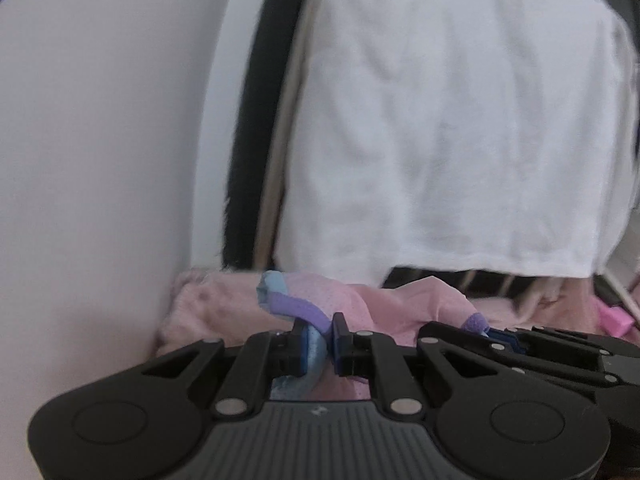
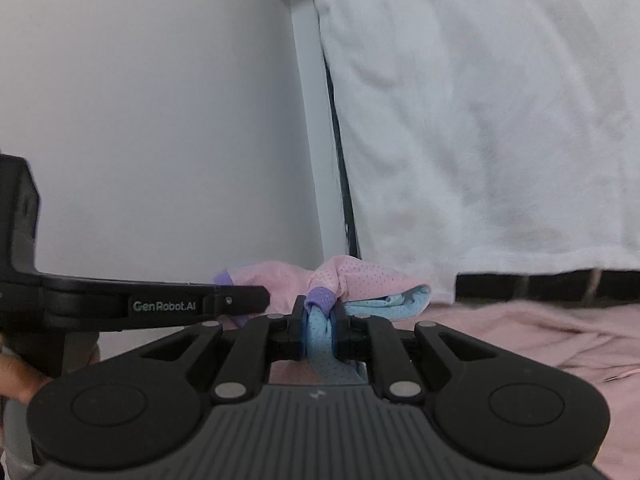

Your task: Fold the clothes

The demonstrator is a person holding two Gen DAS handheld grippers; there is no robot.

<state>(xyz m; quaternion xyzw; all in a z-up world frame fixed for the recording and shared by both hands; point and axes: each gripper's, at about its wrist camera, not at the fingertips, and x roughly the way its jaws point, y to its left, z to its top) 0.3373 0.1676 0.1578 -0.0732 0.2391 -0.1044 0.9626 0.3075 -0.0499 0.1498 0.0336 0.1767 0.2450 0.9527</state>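
Note:
A pink mesh garment (image 1: 320, 294) with purple and light blue trim is held up by both grippers. My left gripper (image 1: 319, 338) is shut on a bunched blue and purple edge of it. In the left wrist view my right gripper (image 1: 496, 338) sits just to the right, also on a purple edge. In the right wrist view my right gripper (image 2: 320, 326) is shut on a blue and purple fold of the pink mesh garment (image 2: 360, 276). My left gripper (image 2: 248, 294) reaches in from the left there, its fingertips against the same cloth.
A white cloth (image 1: 440, 120) hangs over a dark rack straight ahead. A pale wall (image 1: 100, 140) fills the left. Pink fabric (image 2: 520, 340) lies spread below at the right. A person's hand (image 2: 16, 376) shows at the left edge.

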